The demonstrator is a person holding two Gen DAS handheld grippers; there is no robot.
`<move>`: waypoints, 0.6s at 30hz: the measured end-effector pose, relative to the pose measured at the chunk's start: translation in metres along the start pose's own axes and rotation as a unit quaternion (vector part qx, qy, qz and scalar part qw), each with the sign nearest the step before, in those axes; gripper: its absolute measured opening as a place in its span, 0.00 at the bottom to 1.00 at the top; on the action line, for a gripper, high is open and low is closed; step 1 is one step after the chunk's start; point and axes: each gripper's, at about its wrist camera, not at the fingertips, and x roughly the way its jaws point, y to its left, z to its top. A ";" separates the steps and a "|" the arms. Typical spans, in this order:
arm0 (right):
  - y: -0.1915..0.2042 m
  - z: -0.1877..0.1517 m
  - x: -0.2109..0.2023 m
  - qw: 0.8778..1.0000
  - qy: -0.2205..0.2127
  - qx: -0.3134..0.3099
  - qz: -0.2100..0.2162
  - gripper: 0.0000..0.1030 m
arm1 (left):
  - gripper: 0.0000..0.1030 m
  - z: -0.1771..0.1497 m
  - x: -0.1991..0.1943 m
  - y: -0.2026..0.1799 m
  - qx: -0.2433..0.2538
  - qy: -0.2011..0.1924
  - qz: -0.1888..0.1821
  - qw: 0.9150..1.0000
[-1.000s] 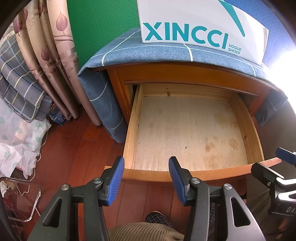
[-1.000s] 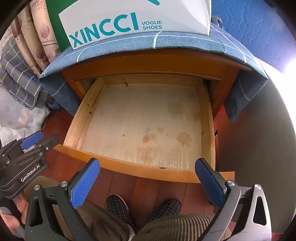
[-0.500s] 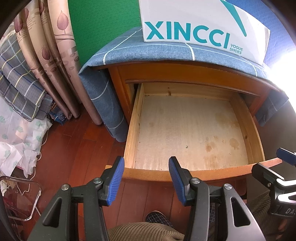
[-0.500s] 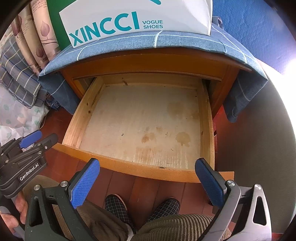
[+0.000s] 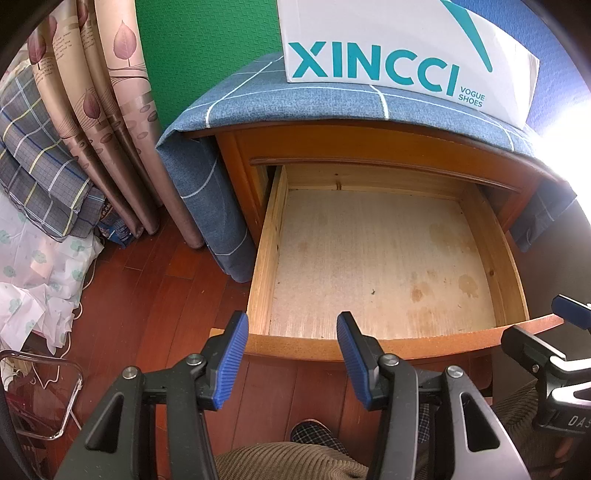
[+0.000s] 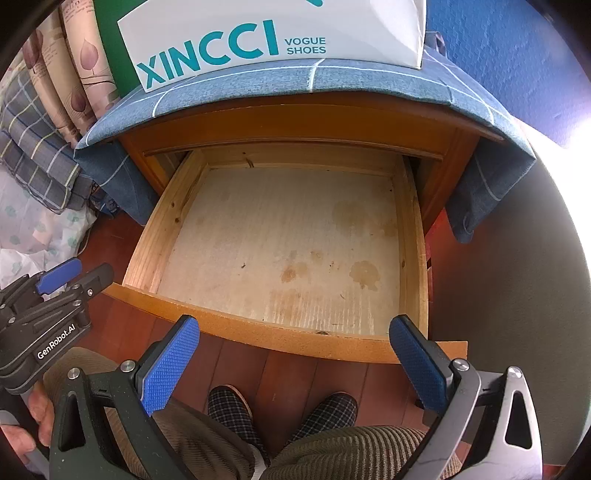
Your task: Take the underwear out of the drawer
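The wooden drawer (image 5: 388, 347) (image 6: 258, 336) of a nightstand stands pulled out, and its stained bottom holds nothing; no underwear shows in either view. My left gripper (image 5: 291, 354) is open and empty, just in front of and above the drawer's front edge at its left part. My right gripper (image 6: 295, 365) is open wide and empty, in front of the drawer's front edge. The right gripper also shows at the right edge of the left wrist view (image 5: 554, 354); the left gripper shows at the left of the right wrist view (image 6: 55, 295).
A white XINCCI shoe box (image 5: 399, 55) (image 6: 258, 33) sits on the blue checked cloth (image 5: 332, 107) covering the nightstand. Curtains (image 5: 103, 110) and folded plaid bedding (image 5: 40, 177) stand left. A wire rack (image 5: 40, 398) is on the red wood floor. The person's slippers (image 6: 229, 410) are below.
Both grippers drifted slightly, so the drawer sits a little further right in the left wrist view. Nothing was taken hold of; both jaws kept their openings.
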 end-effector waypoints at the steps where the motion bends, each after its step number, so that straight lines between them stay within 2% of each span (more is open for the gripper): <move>1: 0.000 0.000 0.000 1.000 0.000 0.000 0.000 0.99 | 0.49 0.000 0.000 0.000 0.000 0.000 0.000 1.000; 18: 0.000 0.000 0.000 1.000 0.001 -0.002 0.001 0.99 | 0.49 -0.001 -0.001 -0.002 0.004 -0.004 0.002 1.000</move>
